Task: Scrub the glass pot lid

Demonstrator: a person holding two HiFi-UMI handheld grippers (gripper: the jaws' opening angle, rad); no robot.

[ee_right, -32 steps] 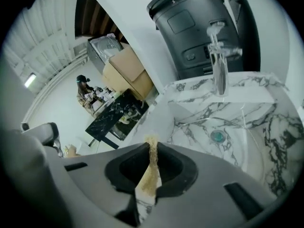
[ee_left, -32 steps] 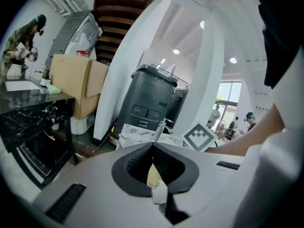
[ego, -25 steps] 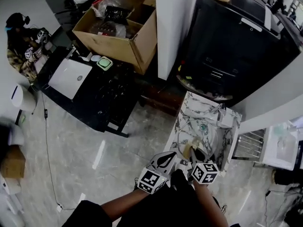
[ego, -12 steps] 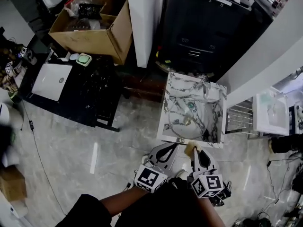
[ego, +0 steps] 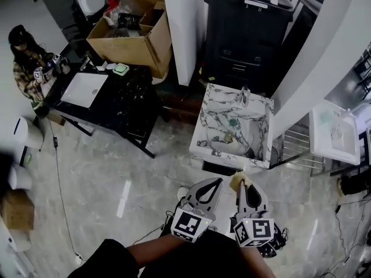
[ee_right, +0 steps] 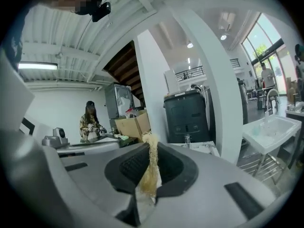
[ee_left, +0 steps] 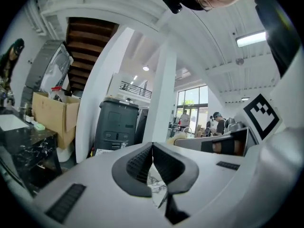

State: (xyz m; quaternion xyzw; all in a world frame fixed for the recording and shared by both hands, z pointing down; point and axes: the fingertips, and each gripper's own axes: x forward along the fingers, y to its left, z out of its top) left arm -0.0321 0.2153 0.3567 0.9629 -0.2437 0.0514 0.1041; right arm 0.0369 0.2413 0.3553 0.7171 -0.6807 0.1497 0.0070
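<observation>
Head view, looking steeply down on a pale stone floor (ego: 116, 172). Both grippers are held side by side close to the body, short of the marble sink (ego: 204, 133) and clear of it. Left gripper (ego: 215, 184): jaws pressed together at the tips, nothing between them; its own view confirms the ribbed pads (ee_left: 137, 163) meeting on air, left gripper (ee_left: 152, 148) aimed toward a dark cabinet (ee_left: 116, 125). Right gripper (ego: 243, 186): jaws pinched on a yellowish scrubber (ego: 237, 181), which sticks out past the tips. In the right gripper view the scrubber (ee_right: 149, 175) shows as a frayed, fibrous strip clamped upright in the right gripper (ee_right: 151, 145). The glass lid (ego: 226, 139) lies down in the sink basin, only faintly legible against the veined marble, with what looks like its knob near the middle; a green drain (ego: 232, 121) sits just beyond it and a faucet (ego: 245, 96) stands at the far rim. Behind the sink: the dark cabinet (ego: 246, 30) and a white pillar (ego: 184, 28). To the left: a black table (ego: 124, 106) carrying a white board (ego: 85, 88), an open cardboard box (ego: 139, 42) past it, and a person (ego: 26, 62) at the table's far end. A white basin (ego: 333, 133) stands at the right, well apart.
</observation>
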